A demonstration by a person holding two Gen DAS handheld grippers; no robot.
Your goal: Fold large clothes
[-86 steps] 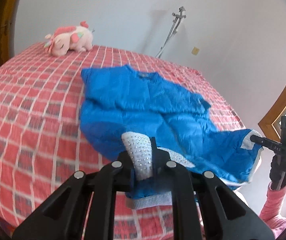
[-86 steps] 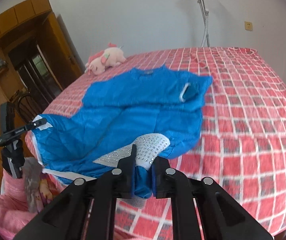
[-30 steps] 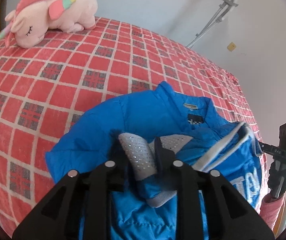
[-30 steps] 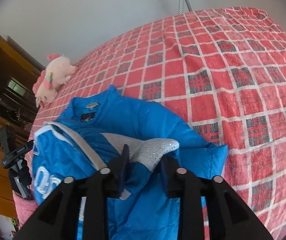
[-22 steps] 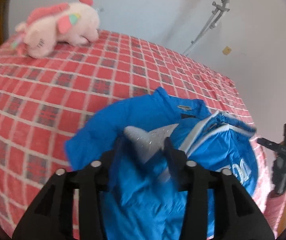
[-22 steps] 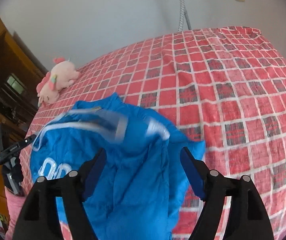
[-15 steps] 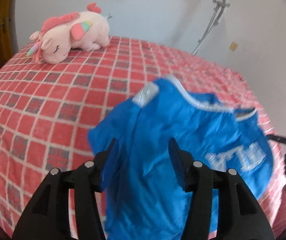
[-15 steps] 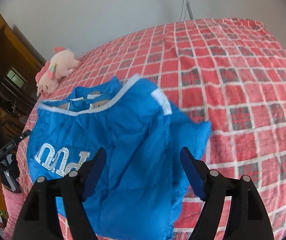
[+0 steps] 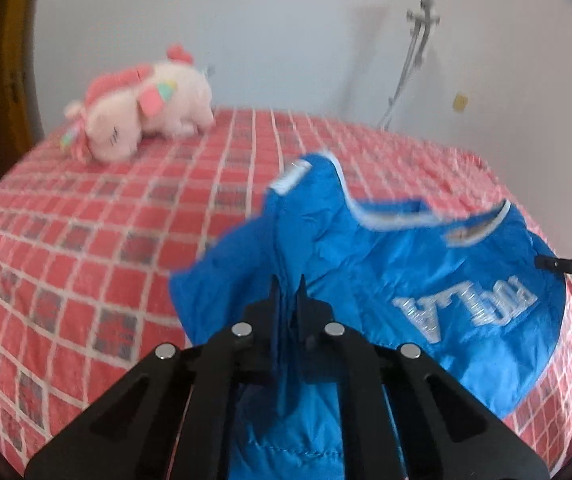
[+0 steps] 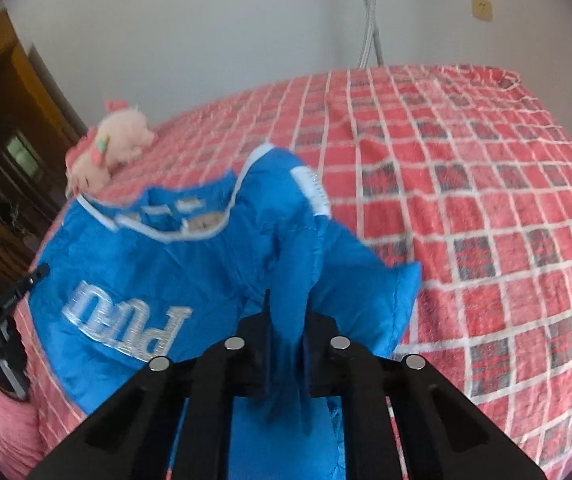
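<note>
Both grippers, left gripper (image 9: pixel 287 294) and right gripper (image 10: pixel 287 312), pinch narrow folds of the blue puffer jacket (image 9: pixel 385 280), lying doubled over on the red checked bedspread (image 9: pixel 86 220) near the pink plush unicorn (image 9: pixel 142 100).

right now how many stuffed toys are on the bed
1. The pink plush toy lies on the red checked bed near the far edge by the wall, apart from the blue jacket; it also shows in the right wrist view. The jacket could hide something small.
</note>
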